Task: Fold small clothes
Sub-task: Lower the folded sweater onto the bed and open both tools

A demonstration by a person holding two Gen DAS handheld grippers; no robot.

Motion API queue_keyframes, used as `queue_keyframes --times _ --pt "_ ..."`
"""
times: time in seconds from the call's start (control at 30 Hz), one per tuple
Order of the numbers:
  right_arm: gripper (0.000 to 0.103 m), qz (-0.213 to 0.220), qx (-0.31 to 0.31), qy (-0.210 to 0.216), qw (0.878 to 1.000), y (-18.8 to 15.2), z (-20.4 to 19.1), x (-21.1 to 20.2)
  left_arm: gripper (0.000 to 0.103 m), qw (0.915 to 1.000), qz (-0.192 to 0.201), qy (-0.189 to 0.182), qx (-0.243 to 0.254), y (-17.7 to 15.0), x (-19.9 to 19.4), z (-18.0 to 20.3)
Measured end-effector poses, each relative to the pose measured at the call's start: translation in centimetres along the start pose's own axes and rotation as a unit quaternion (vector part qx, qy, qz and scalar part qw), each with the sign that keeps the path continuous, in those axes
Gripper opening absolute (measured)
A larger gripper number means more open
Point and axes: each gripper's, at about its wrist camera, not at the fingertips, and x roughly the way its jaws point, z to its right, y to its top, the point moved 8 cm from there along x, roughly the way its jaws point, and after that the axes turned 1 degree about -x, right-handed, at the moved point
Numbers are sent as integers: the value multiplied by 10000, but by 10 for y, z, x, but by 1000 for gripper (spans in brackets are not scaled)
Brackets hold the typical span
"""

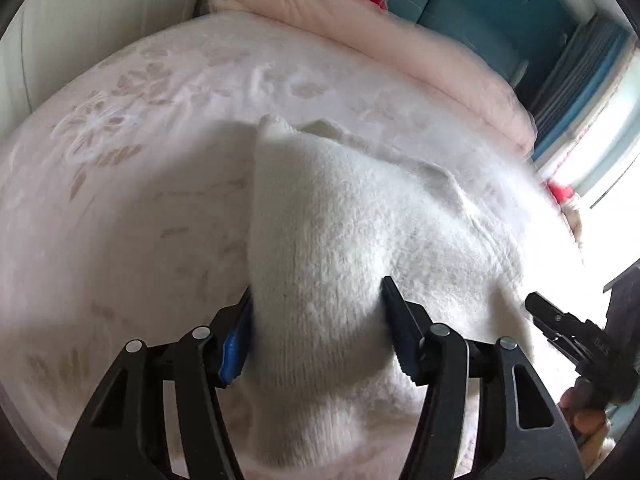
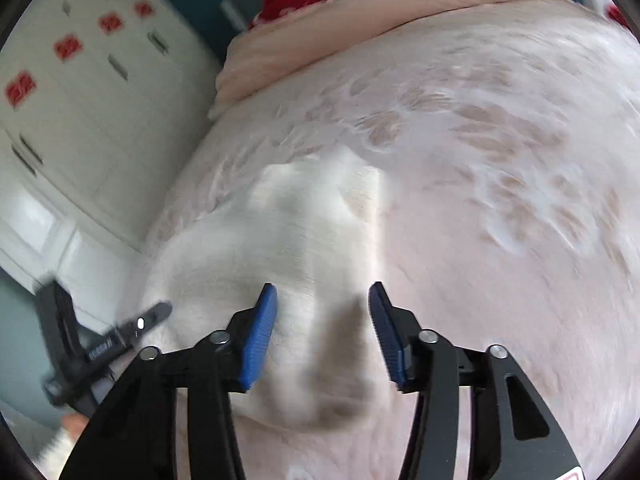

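Although both views are smeared by motion, the layout reads clearly: the white fuzzy garment (image 1: 352, 248) lies spread on the floral bedspread (image 1: 132, 128), running lengthwise away from the fingers toward the pink quilt (image 1: 400, 48). The left gripper (image 1: 316, 320) has its jaws set fairly wide with the garment's near edge bulging between them — whether the pads press it I cannot tell. The right gripper (image 2: 322, 330) is over the garment's right edge, jaws parted and apparently empty; cloth lies under its left finger, bare bedspread under its right. Both grippers look about equally near — the left seems better seated.
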Motion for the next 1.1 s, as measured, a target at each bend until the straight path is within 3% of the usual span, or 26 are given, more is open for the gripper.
queue_keyframes --times 0.1,0.13,0.17,0.27,0.3,0.37,0.43,0.53,0.63,0.67,0.73,0.8,0.87,0.93,1.1 --pt "24 378 -425 110 9983 6 -23 -44 57 9990 428 96 131 8 -48 6" --pt "15 382 -578 162 9975 9 -34 -49 57 9982 540 119 228 11 -58 13" --pt "12 317 -747 201 9965 11 -46 -50 58 9972 611 228 356 15 -67 21" --pt "11 -72 -1039 113 9945 5 -60 -26 59 9971 413 422 475 7 -54 31" --pt "11 -400 -1121 -83 9929 -9 -51 -5 59 9968 192 607 476 -2 -38 27" --pt "0 -1034 -1072 -382 9881 -35 -21 39 62 9937 -315 960 485 -17 -1 12" --pt "0 -983 -1042 -351 9891 -36 -17 44 63 9931 -462 1001 397 -30 13 -3" --pt "8 -906 -905 -382 9910 -21 -32 13 63 9933 -405 1042 301 -23 -6 3" --pt "16 -450 -1467 -790 9850 -13 -50 -34 62 9899 -55 1241 680 -16 -42 20" --pt "25 -307 -1636 -939 9816 -14 -54 -50 63 9869 34 1370 846 -17 -57 29" --pt "38 -93 -1720 -1129 9786 -17 -56 -72 76 9852 78 1438 928 -22 -72 38" --pt "42 128 -1765 -1284 9758 -24 -57 -92 86 9850 196 1458 903 -31 -88 50" --pt "59 250 -1745 -1503 9728 -32 -53 -105 90 9830 245 1591 886 -36 -91 51" --pt "67 369 -1661 -1660 9713 -45 -45 -113 95 9812 292 1730 806 -47 -97 56" --pt "70 235 -1568 -1847 9699 -78 -24 -113 96 9729 319 2071 977 -79 -97 63"
